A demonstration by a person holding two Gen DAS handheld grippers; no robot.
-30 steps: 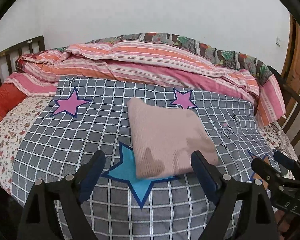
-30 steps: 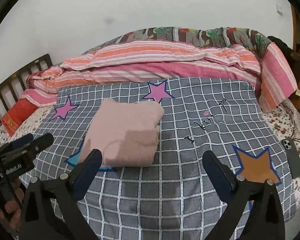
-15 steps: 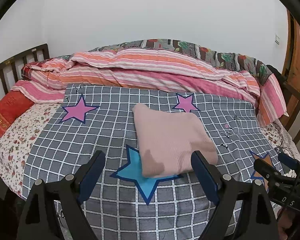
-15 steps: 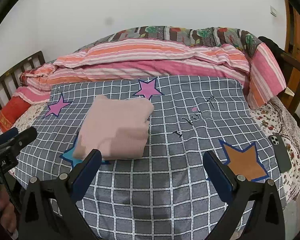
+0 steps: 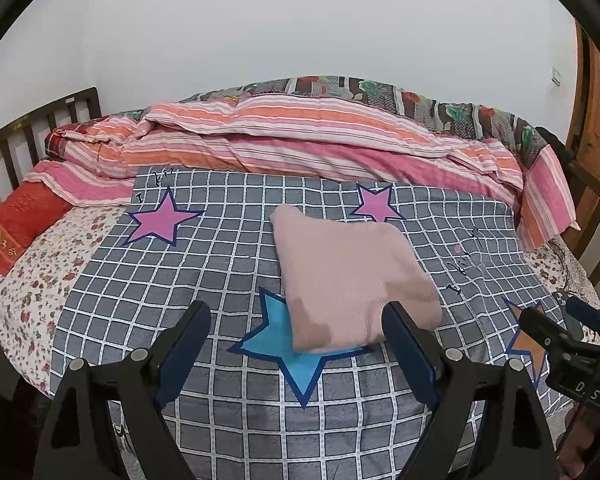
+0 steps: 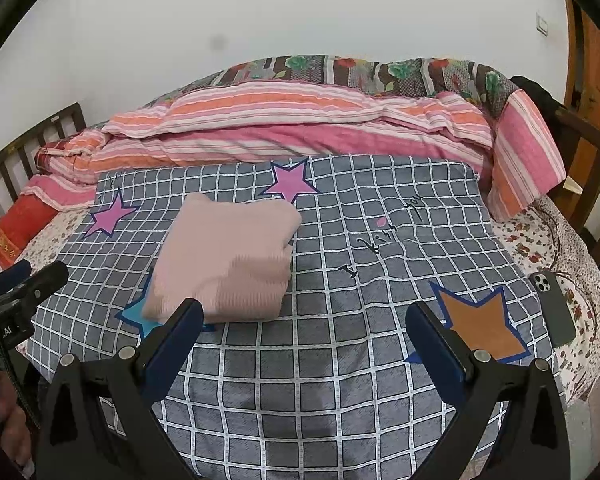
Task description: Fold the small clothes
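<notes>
We see the pink folded garment (image 5: 352, 280) lying flat on the grey checked blanket (image 5: 204, 280), near its middle; nr edge overlaps the blue star (image 5: 276, 344) printed on the blanket; far corner sits just beside a pink star (image 5: 374, 204); second pink star (image 5: 160, 220) well to the left. Garment looks like a squarish bundle, folded edges thick on the rt side in the right wrist view (image 6: 228, 260).

Our left gripper (image 5: 296, 340) hangs above the blanket's nr edge, fingers (image 5: 184, 344) wide apart, nothing between them; rt finger's tip lines up w/ the garment's nr corner in view, contact can't be told. Our right gripper (image 6: 304, 336) likewise spread wide, holding nothing, over bare blanket rt of the garment; orange star (image 6: 480, 320) shows past its rt finger.

Behind: striped pink-orange quilt (image 5: 300, 140) heaped along the far side; floral cover (image 6: 380, 72) behind that; red cushion (image 5: 16, 220) at left by the wooden bed rail (image 5: 28, 128); dark phone (image 6: 552, 308) lying on the floral sheet (image 6: 540, 240) at rt edge; white wall (image 5: 300, 20) beyond.
</notes>
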